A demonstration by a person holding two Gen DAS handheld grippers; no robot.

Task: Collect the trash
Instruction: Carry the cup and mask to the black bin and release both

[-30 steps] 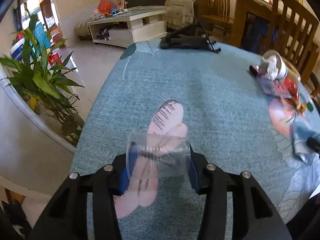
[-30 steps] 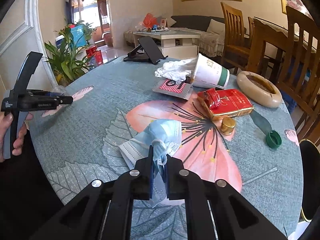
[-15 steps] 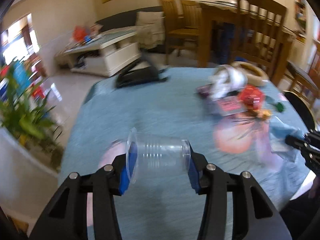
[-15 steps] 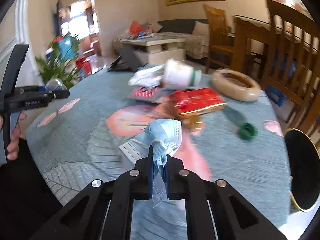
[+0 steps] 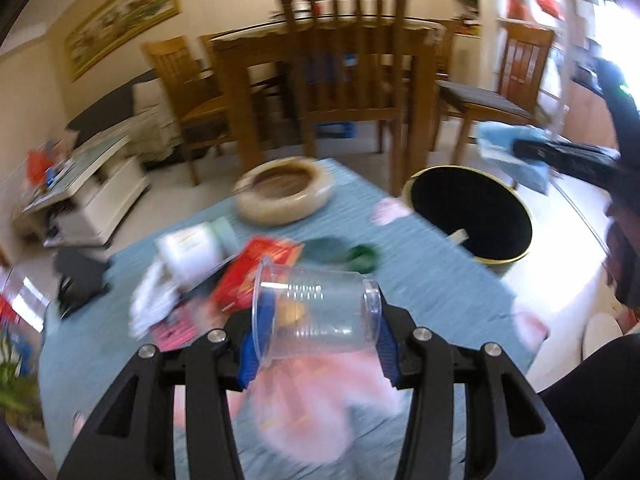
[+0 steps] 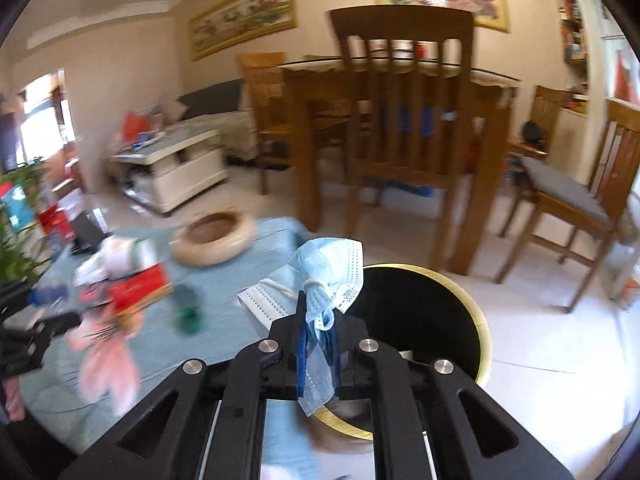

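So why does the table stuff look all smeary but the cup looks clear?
In the left wrist view the clear cup rides in the left claw, so it stays sharp while the table streaks with motion blur. In the right wrist view the face mask in the right claw is crisp and the red box is smeared.

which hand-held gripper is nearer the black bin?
Right. The right hand-held gripper holds the blue mask at the black bin's rim; the left hand-held gripper, gripping the clear cup, is over the table, short of it.
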